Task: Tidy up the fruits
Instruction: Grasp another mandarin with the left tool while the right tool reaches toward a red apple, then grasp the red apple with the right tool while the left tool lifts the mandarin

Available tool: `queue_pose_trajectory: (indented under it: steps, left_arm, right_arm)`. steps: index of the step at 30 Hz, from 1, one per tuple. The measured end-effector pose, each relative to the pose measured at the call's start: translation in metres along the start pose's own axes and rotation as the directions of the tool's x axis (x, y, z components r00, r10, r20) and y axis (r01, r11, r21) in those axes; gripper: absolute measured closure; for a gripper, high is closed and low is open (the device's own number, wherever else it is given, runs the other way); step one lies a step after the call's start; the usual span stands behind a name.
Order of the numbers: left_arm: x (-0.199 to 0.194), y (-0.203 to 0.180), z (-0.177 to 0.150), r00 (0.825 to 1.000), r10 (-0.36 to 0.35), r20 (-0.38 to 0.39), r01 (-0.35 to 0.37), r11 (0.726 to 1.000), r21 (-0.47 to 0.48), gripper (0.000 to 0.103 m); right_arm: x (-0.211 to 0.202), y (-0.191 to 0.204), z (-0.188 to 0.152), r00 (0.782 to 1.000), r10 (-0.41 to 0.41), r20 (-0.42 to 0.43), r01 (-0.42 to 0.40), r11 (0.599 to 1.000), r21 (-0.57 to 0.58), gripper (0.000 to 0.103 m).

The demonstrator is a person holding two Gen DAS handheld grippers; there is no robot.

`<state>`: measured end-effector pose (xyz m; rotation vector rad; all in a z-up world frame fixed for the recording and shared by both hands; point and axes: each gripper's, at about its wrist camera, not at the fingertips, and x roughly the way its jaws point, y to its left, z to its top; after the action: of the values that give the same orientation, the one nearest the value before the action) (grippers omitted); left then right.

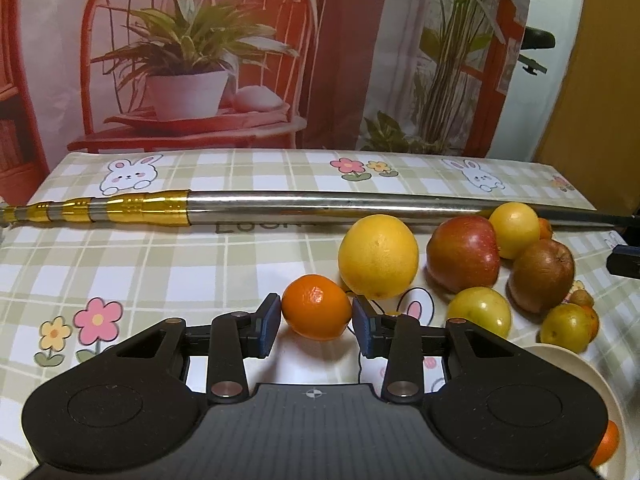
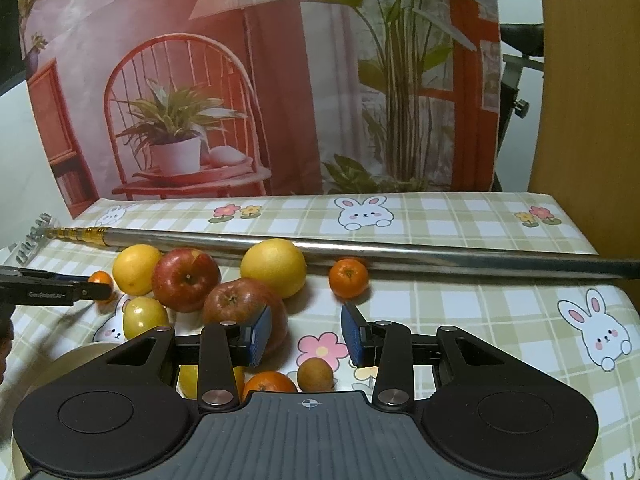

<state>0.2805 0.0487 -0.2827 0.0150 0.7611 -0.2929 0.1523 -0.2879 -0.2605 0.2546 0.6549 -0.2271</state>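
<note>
In the left wrist view, my left gripper (image 1: 316, 318) has its blue pads on both sides of a small orange mandarin (image 1: 316, 306) that rests on the tablecloth; the pads touch or nearly touch it. Beyond lie a big yellow citrus (image 1: 378, 256), a red apple (image 1: 462, 254), a brownish apple (image 1: 542, 274) and small yellow fruits (image 1: 480, 312). In the right wrist view, my right gripper (image 2: 306, 330) is open and empty above the cloth, next to a red apple (image 2: 240, 306). The left gripper (image 2: 60, 290) shows there at the left edge, by the mandarin (image 2: 100, 279).
A long steel rod with a gold handle (image 1: 280, 208) lies across the table behind the fruit. A cream bowl (image 1: 580, 380) holding an orange fruit sits at the lower right in the left wrist view. Another mandarin (image 2: 348, 278) lies by the rod. A printed backdrop hangs behind.
</note>
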Motion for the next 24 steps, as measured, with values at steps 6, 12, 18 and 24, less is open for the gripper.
queue_pose_trajectory:
  steps: [6, 12, 18, 24]
  left_arm:
    - [-0.026, -0.001, -0.006, 1.0, -0.01, 0.015, 0.01, 1.0, 0.006, 0.062]
    - [-0.048, -0.006, -0.011, 0.999, -0.036, 0.036, 0.036, 0.999, -0.013, 0.062]
    - [-0.061, -0.013, -0.013, 0.997, -0.055, 0.06, 0.057, 0.998, -0.032, 0.062]
    - [-0.068, -0.022, -0.017, 0.996, -0.056, 0.073, 0.057, 0.998, -0.007, 0.062]
  right_arm:
    - [-0.004, -0.003, -0.004, 1.0, -0.001, 0.002, 0.001, 1.0, 0.009, 0.067]
    - [-0.003, -0.008, -0.005, 1.0, -0.016, 0.0, 0.016, 1.0, 0.015, 0.067]
    - [0.001, -0.008, -0.002, 1.0, -0.012, 0.001, 0.012, 1.0, 0.003, 0.067]
    - [0.009, -0.004, 0.005, 1.0, 0.004, -0.002, -0.004, 1.0, -0.019, 0.067]
